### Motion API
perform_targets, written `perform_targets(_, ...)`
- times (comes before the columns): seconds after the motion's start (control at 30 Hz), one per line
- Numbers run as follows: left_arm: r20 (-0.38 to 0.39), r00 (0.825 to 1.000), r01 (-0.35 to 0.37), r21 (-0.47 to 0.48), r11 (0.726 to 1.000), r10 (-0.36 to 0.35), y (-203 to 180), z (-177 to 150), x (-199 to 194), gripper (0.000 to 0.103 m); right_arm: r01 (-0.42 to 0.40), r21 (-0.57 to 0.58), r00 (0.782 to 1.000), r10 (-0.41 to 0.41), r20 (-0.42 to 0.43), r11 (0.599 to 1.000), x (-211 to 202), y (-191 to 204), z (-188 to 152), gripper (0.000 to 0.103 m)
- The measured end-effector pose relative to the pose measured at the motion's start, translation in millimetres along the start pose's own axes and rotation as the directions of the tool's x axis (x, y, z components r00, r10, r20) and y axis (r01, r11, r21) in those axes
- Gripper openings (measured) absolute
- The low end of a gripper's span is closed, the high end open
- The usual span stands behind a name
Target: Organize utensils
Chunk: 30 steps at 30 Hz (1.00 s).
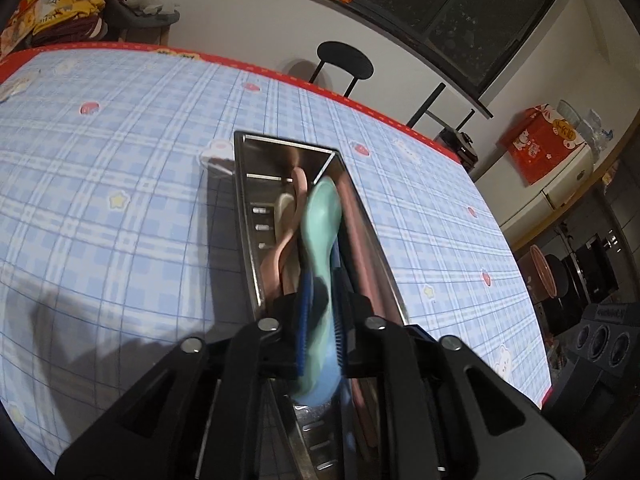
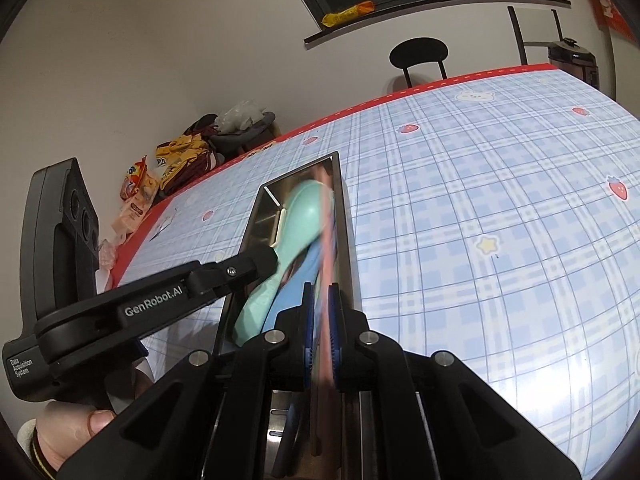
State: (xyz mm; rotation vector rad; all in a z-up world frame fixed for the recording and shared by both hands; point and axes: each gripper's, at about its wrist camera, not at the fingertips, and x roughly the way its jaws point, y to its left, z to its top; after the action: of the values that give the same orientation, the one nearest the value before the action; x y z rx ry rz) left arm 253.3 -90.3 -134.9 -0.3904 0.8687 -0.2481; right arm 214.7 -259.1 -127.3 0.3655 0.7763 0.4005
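Both claws work over a steel tray [image 1: 362,216] that lies on a blue checked tablecloth [image 1: 120,184]. The left claw [image 1: 320,304] is nearly closed, its blue pads [image 1: 303,320] set on either side of the handle of a mint spoon [image 1: 322,216]; the spoon is blurred, so whether the pads press it or merely flank it cannot be told. The spoon's bowl points toward the tray's far end, above a pink spoon [image 1: 298,184] and pink chopsticks [image 1: 362,248] that lie inside. The right claw [image 2: 321,312] is almost fully closed on the pink chopsticks [image 2: 328,240], which run from between its pads along the tray's right wall [image 2: 344,216]. From the right-hand view, the left claw [image 2: 268,258] enters from the left and meets the mint spoon [image 2: 298,216] at the neck, with a blue spoon [image 2: 296,280] beneath it in the tray. A hand [image 2: 68,432] grips the left tool's handle at the lower left.
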Motion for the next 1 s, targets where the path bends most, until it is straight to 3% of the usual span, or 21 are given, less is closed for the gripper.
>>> perform_targets(0.13, 0.043, 0.999, -0.020, 0.021, 1.000, 0.019, 0, 7, -16, 0.028, 0.005, -0.009, 1.000, -0.005, 0.023, 1.000, -5, 2, 2, 0.016)
perform_targets(0.2, 0.071, 0.997, -0.041, 0.033, 0.999, 0.039, 1, 10, -28, 0.036, 0.035, -0.025, 0.998, -0.034, 0.050, 0.999, -11, 6, 2, 0.048)
perform_targets(0.33, 0.131, 0.988, -0.087, 0.061, 0.994, 0.079, 7, 16, -56, 0.057, 0.066, -0.053, 0.991, -0.059, 0.124, 0.996, -26, 12, 5, 0.070)
perform_targets(0.43, 0.179, 0.977, -0.133, 0.104, 0.986, 0.113, 10, 18, -81, 0.061, 0.124, -0.071, 0.976, -0.109, 0.188, 0.990, -41, 18, 7, 0.088)
perform_targets(0.47, 0.194, 0.973, -0.146, 0.115, 0.983, 0.121, 12, 17, -89, 0.070, 0.145, -0.074, 0.967, -0.126, 0.220, 0.987, -49, 21, 7, 0.095)
perform_targets(0.53, 0.242, 0.960, -0.176, 0.142, 0.974, 0.139, 15, 16, -111, 0.093, 0.203, -0.079, 0.950, -0.176, 0.258, 0.976, -60, 27, 9, 0.097)
perform_targets(0.83, 0.439, 0.880, -0.329, 0.287, 0.900, 0.181, 6, 0, -200, 0.097, 0.390, -0.152, 0.868, -0.307, 0.390, 0.908, -135, 68, 8, 0.097)
perform_targets(1.0, 0.503, 0.848, -0.354, 0.303, 0.885, 0.167, -2, -16, -242, 0.097, 0.474, -0.155, 0.819, -0.369, 0.440, 0.867, -176, 90, -2, 0.097)
